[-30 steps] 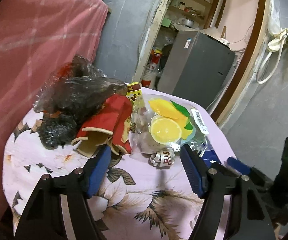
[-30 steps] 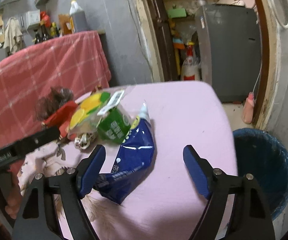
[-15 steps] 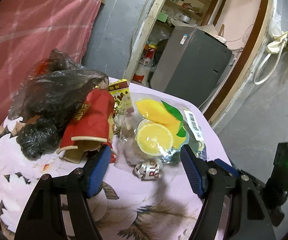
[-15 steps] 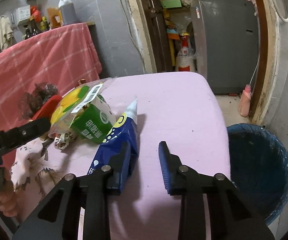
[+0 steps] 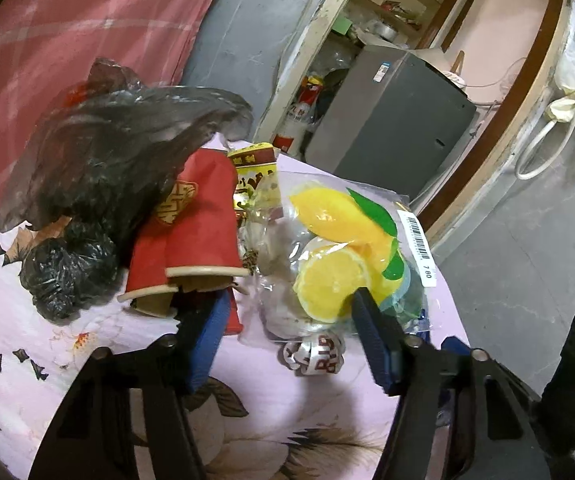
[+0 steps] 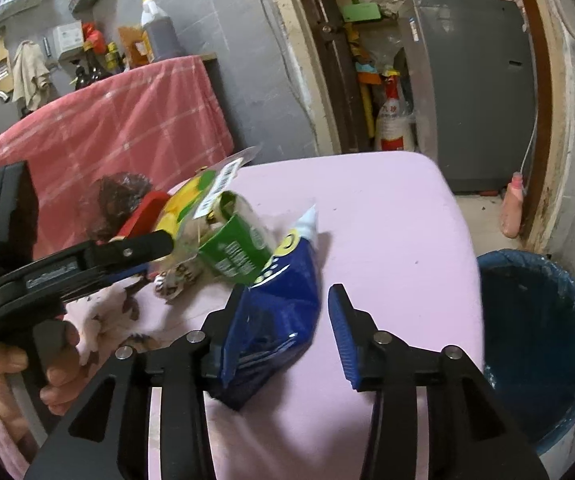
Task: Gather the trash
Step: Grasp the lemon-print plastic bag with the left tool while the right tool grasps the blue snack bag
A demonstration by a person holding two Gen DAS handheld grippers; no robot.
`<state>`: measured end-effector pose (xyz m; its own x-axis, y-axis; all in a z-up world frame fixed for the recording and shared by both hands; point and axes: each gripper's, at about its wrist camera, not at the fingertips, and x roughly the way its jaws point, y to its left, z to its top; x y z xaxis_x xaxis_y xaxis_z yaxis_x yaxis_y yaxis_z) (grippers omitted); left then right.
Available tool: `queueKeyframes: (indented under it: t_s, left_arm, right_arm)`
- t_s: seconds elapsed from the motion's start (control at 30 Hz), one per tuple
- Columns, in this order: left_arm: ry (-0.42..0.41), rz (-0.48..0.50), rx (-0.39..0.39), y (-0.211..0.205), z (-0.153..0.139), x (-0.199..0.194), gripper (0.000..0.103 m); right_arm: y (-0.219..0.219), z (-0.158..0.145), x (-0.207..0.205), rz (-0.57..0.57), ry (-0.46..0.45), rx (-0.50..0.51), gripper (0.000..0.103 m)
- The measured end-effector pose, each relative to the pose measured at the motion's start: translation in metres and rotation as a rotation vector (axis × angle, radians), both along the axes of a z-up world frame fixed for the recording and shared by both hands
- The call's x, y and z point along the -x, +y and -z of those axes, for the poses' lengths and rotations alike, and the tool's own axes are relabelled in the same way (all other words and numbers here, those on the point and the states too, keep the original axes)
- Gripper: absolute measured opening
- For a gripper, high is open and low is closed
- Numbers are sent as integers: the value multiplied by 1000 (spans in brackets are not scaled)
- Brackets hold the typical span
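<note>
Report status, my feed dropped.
Left tool open at lemon bag. Right tool open around blue pouch, not clamped. Bin at table's right, path clear.

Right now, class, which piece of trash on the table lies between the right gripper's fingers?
The blue pouch, white-tipped, lies between the right gripper's open fingers; the green carton and lemon-print bag lie farther off.

A pink checked cloth hung over a counter at the back, with a dark oil jug and small bottles on top. Beyond the doorway stood a grey refrigerator, a red-and-white bottle just beside it on the floor. A pink bottle leaned by the door frame. White cable looped on the wall.
</note>
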<state>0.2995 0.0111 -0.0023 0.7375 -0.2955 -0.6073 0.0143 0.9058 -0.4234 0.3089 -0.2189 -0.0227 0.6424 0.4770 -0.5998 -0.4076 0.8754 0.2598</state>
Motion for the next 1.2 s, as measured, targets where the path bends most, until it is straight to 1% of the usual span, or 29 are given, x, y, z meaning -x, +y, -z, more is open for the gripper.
queueKeyframes:
  t_s: [0.1,0.23,0.37,0.43,0.47,0.5,0.67,0.83,0.93,1.0,1.07,1.1,1.13,1.17,1.2]
  left_arm:
    - [10,11,6,-3,-2,-4,56]
    - [13,17,11,-2,-2,-8,56]
    - [22,25,33,-5,-1,-12,47]
    - [21,27,31,-6,-1,-13,45]
    - [20,28,28,-6,-1,-13,44]
    - [22,30,27,-6,0,-13,41]
    - [28,28,42,-5,2,-13,34]
    - [22,26,47,-11,0,-16,27]
    - [17,27,50,-13,-2,-16,23]
    - [16,24,58,-13,-4,-16,19]
    - [7,19,62,-12,-7,-15,16]
    - [-3,16,61,-11,-8,-13,12]
    - [-14,16,60,-8,-10,-11,10]
    - [-21,14,58,-7,-11,-9,7]
    - [-30,12,56,-7,-13,-6,6]
  right_arm:
    - [8,4,0,-2,5,26,55]
    - [15,6,-2,6,3,59,57]
    - [15,8,-3,17,11,67,56]
    - [16,8,-2,11,11,69,55]
    - [15,9,-1,10,12,64,50]
    - [15,9,-1,12,13,59,46]
    - [14,11,2,18,6,48,44]
    - [13,11,4,29,8,34,38]
    - [12,12,5,42,5,36,31]
    - [10,13,6,47,7,24,24]
    - [7,13,7,48,9,11,21]
    - [7,13,7,48,8,7,19]
    - [6,13,8,48,7,3,18]
    - [6,14,8,47,6,-4,17]
    - [5,14,9,47,7,-10,15]
